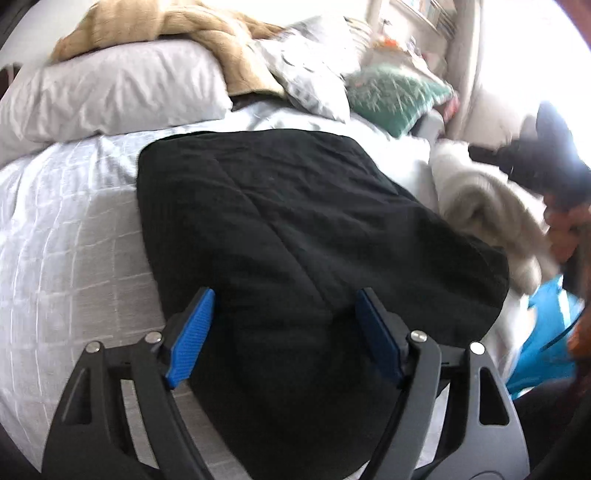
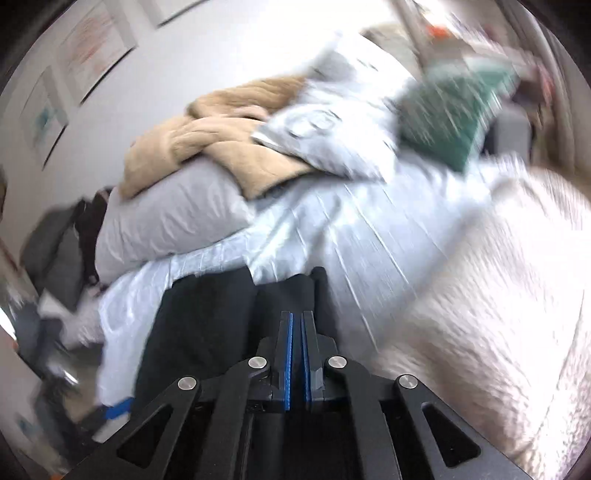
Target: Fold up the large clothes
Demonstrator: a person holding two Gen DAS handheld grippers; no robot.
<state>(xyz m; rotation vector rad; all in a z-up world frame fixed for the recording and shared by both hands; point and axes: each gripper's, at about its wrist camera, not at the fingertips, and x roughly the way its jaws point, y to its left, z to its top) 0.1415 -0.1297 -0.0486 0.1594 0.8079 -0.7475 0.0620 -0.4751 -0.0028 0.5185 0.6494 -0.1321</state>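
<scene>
While its two blue-padded fingers are standing wide apart, the left hand-held gripper [image 1: 284, 332] is hovering over the large black fabric garment [image 1: 295, 221] and gripping nothing; whether the pads are touching the cloth cannot be told. That garment is lying spread flat on the pale blue-white checked bed cover [image 1: 66, 229], filling the middle of the left wrist view.

Only this view is showing the right hand-held gripper [image 1: 480, 151] from outside, a blurred dark shape reaching in over the crumpled cream knitted blanket [image 1: 487, 210] just beside the garment. A bright turquoise cloth [image 1: 546, 332] is lying at the bed's near right edge.

From its own camera, the right hand-held gripper [image 2: 297, 317] is showing its blue pads pressed nearly together with only a thin slit between them. The black garment [image 2: 207, 317] is lying just ahead of and under the tips, but motion blur is hiding whether any cloth is pinched.

Farther out, both views are showing a plump grey pillow [image 1: 110, 92], a tan fleece throw [image 1: 166, 26] heaped on it, a grey patterned cushion [image 1: 306, 74] and a green embroidered cushion [image 1: 399, 92]. Only the right wrist view is showing framed pictures [image 2: 96, 48] hanging on the white wall.
</scene>
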